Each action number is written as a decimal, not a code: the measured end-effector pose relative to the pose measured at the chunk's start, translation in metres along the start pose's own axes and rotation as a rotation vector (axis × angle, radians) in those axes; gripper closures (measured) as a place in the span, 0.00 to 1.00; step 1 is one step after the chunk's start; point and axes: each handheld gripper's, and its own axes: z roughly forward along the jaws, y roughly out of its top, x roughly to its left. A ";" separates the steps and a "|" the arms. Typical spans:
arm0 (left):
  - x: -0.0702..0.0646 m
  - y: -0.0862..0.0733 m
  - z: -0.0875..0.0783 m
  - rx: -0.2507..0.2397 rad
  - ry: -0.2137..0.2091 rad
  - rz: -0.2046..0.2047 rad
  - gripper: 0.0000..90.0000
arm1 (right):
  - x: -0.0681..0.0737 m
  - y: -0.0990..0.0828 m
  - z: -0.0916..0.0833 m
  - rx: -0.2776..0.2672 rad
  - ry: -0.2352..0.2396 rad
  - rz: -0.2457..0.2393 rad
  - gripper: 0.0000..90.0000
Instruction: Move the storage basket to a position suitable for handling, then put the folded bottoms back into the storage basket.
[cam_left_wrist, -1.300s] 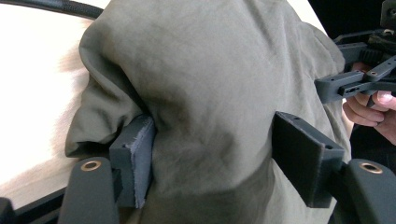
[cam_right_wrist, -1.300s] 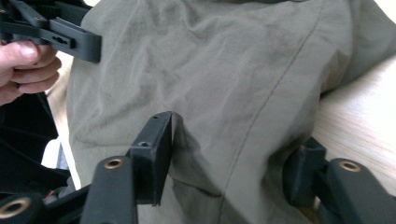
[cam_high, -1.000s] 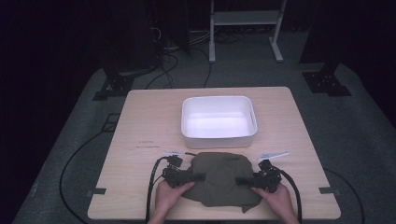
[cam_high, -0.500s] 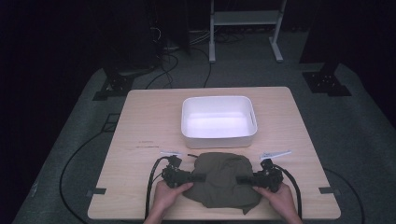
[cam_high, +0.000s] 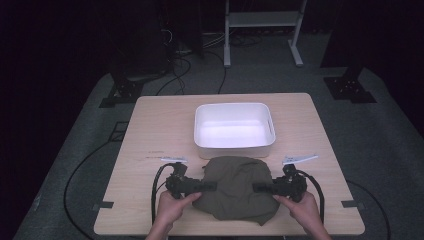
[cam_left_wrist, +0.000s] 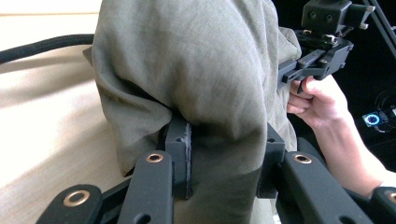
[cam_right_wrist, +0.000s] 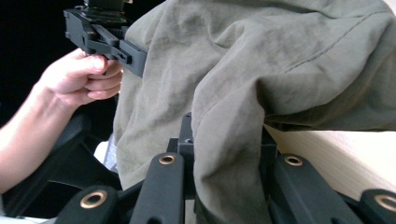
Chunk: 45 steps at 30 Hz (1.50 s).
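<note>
As seen from high view, olive cloth (cam_high: 235, 187) is gripped at near table (cam_high: 150, 130) edge, just short of white bin (cam_high: 234, 131); left gripper (cam_high: 212, 186) and right gripper (cam_high: 257, 188) clamped on opposite sides.

Left gripper view: jaws closed on thick fold of cloth (cam_left_wrist: 201, 84).

Right gripper view: jaws pinched on cloth (cam_right_wrist: 261, 74) edge. Risk judged: thin pinch may slip, hanging hem may snag bin rim. No legible writing noted.

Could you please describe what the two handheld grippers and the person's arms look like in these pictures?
Both the left gripper and the right gripper are matte black, with flat linked jaw arms pinned by brass-coloured rivets. A thick black cable loops from each. The person's forearms are bare, no sleeves or gloves visible.
</note>
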 end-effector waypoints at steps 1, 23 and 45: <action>-0.002 0.003 -0.002 -0.002 0.000 0.005 0.73 | 0.002 0.002 -0.001 -0.004 0.002 -0.003 0.80; -0.036 0.069 -0.045 -0.090 -0.018 0.044 0.74 | 0.041 0.082 -0.023 -0.058 0.041 -0.069 0.81; -0.036 0.152 -0.052 -0.147 0.002 0.041 0.74 | 0.038 0.167 -0.043 -0.100 -0.010 -0.095 0.81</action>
